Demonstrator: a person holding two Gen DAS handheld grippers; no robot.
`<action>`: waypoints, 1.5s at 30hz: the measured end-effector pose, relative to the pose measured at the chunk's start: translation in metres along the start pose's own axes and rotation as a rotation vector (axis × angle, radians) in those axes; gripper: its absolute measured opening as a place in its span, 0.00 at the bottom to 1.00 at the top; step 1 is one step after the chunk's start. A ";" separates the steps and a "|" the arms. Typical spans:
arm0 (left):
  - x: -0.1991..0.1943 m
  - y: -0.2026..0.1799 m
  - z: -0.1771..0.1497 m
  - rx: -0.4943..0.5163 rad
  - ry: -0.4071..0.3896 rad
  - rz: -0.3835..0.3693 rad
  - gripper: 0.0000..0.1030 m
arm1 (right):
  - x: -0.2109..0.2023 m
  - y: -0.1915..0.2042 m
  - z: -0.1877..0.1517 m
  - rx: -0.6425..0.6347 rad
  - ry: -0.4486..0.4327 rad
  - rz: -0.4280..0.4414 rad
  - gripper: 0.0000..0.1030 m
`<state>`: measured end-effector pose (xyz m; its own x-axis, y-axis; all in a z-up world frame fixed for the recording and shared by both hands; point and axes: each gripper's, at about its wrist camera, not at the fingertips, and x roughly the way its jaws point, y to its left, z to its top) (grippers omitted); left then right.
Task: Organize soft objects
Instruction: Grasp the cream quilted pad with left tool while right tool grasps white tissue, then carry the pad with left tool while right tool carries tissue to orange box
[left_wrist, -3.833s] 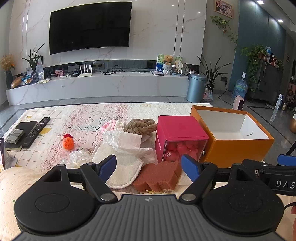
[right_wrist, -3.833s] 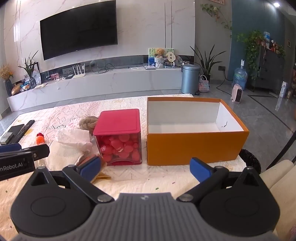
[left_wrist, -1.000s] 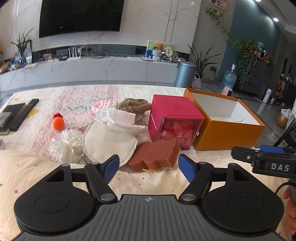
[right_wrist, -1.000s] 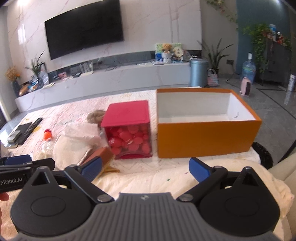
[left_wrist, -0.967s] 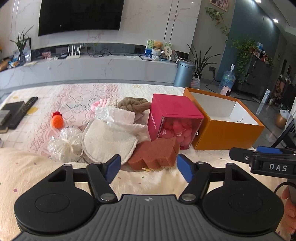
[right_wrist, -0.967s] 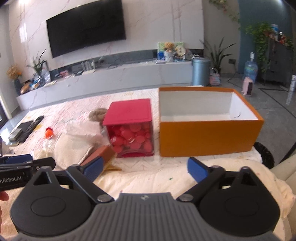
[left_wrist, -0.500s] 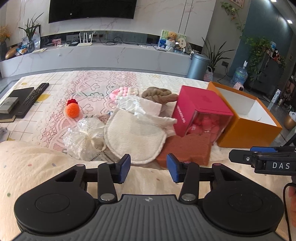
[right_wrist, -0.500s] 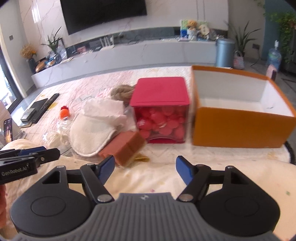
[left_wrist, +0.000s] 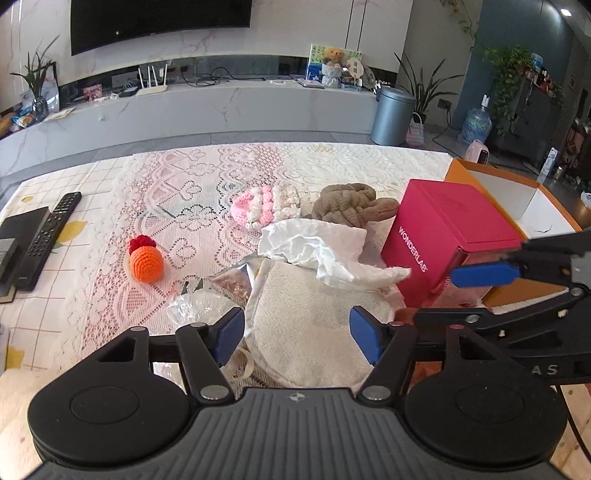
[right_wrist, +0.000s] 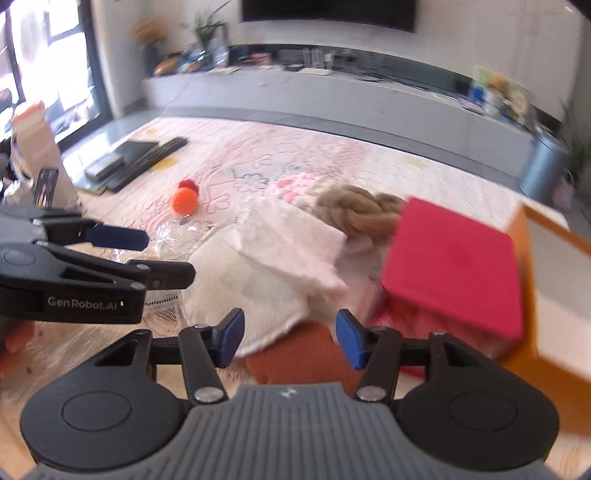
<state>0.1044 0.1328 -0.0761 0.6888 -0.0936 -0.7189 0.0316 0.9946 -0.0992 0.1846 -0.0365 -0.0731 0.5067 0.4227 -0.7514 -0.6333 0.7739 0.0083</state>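
Left wrist view shows the soft things heaped on the lace-covered bench (left_wrist: 192, 177): a cream terry pad (left_wrist: 310, 332) nearest the camera, crumpled white cloth (left_wrist: 317, 247) draped over its far edge, a tan knotted plush (left_wrist: 347, 206) and a pink-and-white knit piece (left_wrist: 262, 206) behind, and an orange crochet ball (left_wrist: 146, 264) lying apart to the left. The left hand-held gripper (left_wrist: 297, 338) hangs just over the pad with its jaws apart, having just widened, and nothing is pinched between them; it looks lined up to take the pad first, as the top, nearest item. The right hand-held gripper (right_wrist: 290, 339) has been narrowing its still-open jaws above a rust-brown sponge (right_wrist: 295, 363) at the pad's near edge, without touching it as far as I can tell. Beside the heap stand a red lidded cube (left_wrist: 450, 236) and, beyond it, the open orange box (left_wrist: 491, 173), likely the destination. The right wrist view is smeared by motion, so textures blur there. Most of the sponge is hidden under gripper bodies, the orange box is cut off at the frame edge, and a clear plastic bag (left_wrist: 199, 308) is half covered.
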 end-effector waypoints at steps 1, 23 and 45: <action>0.004 0.003 0.002 -0.006 0.009 0.000 0.74 | 0.005 0.000 0.005 -0.023 0.006 0.008 0.53; 0.053 0.034 0.022 -0.048 0.092 -0.051 0.68 | 0.117 0.000 0.097 -0.561 0.276 0.235 0.77; 0.068 0.042 0.017 -0.145 0.099 -0.151 0.78 | 0.114 -0.034 0.075 -0.251 0.311 0.356 0.17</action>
<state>0.1649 0.1691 -0.1179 0.6098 -0.2518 -0.7515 0.0192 0.9526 -0.3036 0.3078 0.0209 -0.1101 0.0620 0.4490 -0.8914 -0.8742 0.4554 0.1686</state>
